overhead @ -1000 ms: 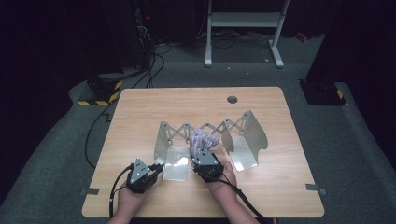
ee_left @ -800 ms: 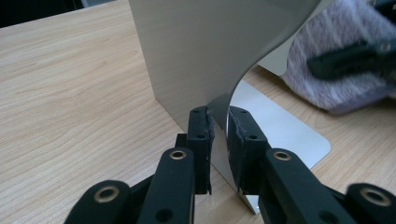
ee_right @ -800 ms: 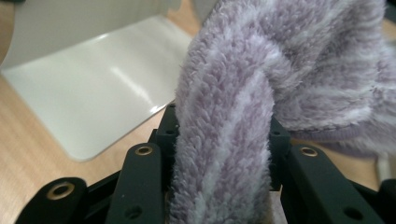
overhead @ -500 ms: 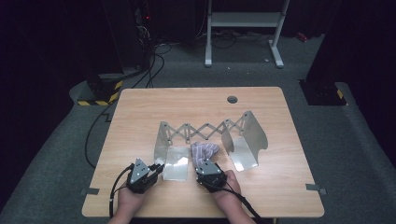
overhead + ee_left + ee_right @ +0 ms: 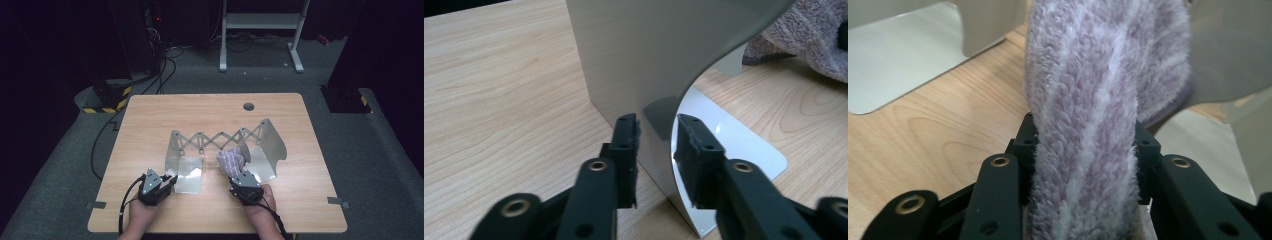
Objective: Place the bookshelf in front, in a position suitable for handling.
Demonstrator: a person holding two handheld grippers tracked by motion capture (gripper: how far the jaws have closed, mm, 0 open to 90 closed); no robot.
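Wooden worktop (image 5: 210,115), viewed from above. An expanding metal rack (image 5: 220,150), two curved end plates joined by a scissor lattice, stands at mid-worktop, slightly toward the near edge. Its flat feet point toward the near edge.

Left gripper (image 5: 167,182): near the near edge, left of centre, held in the person's left hand (image 5: 142,215). In the left gripper view the gripper (image 5: 656,137) has its jaws parted, one on each side of the left plate's near vertical edge. The left pad looks to be at or almost at the metal; the right pad stands slightly off it. I cannot tell whether either truly touches. The plate's foot lies flat on the wood beyond the right jaw.

Right gripper (image 5: 240,177): near the near edge, right of centre, in the right hand (image 5: 260,202). Right gripper view: the gripper (image 5: 1083,145) is clamped on a purple-and-white striped fluffy cloth (image 5: 1098,75), the pile bulging over both pads. From above, the cloth (image 5: 230,161) sits bunched between the two rack plates, closer to the right plate, just ahead of the gripper. Whether the cloth rests on the wood or is lifted cannot be resolved.

A round grommet hole (image 5: 248,106) lies near the far edge.
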